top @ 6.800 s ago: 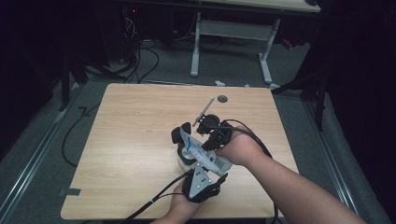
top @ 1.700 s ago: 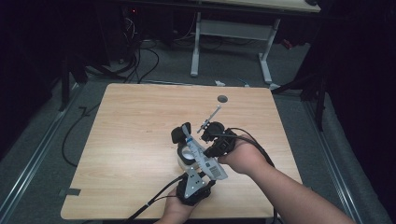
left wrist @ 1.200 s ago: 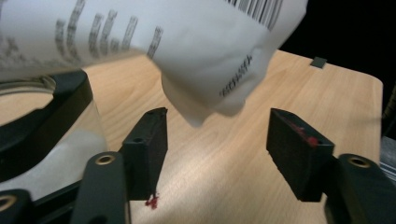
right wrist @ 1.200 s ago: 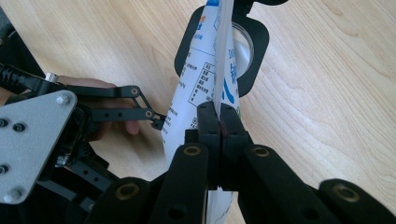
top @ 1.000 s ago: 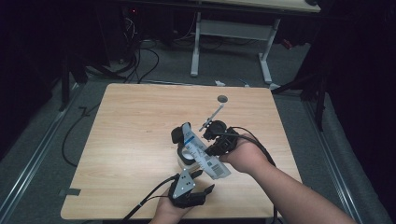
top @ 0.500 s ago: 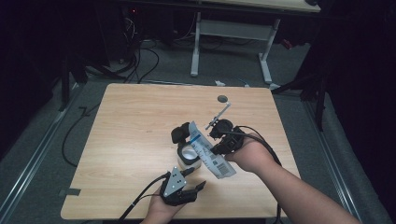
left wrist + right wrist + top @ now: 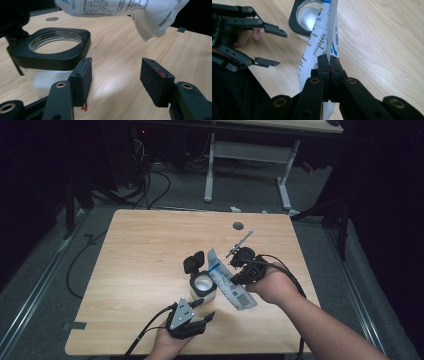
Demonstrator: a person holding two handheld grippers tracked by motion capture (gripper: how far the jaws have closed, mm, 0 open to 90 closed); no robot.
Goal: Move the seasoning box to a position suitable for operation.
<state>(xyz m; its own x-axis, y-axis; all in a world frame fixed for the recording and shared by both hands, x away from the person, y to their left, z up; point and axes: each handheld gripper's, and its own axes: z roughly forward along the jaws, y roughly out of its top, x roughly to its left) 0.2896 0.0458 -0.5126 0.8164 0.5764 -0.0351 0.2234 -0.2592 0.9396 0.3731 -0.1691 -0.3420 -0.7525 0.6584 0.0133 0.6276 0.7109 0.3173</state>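
Observation:
A clear container with a black square rim [image 7: 202,283] stands mid-table, its flip lid [image 7: 194,262] up. The same container [image 7: 53,51] shows white powder inside. Over its right side slants a white printed bag [image 7: 231,289], and my right gripper [image 7: 239,276] is shut on the bag's edge [image 7: 322,47], jaws pressed together [image 7: 329,63]. My left gripper [image 7: 206,308] hovers near the table's front edge, just short of the container. It is open [image 7: 120,81] with nothing between the pads; its jaws have just been closing a little. From the right gripper view it [image 7: 282,49] stands apart from the bag.
A round hole [image 7: 238,225] sits in the wooden table [image 7: 145,250] at the back. Cables trail from both grippers off the front edge. A desk frame [image 7: 247,155] and floor cables lie beyond the table.
My left gripper has drawn back from the container toward the front edge and left, letting go of it. The right gripper keeps the bag, shifted slightly right.

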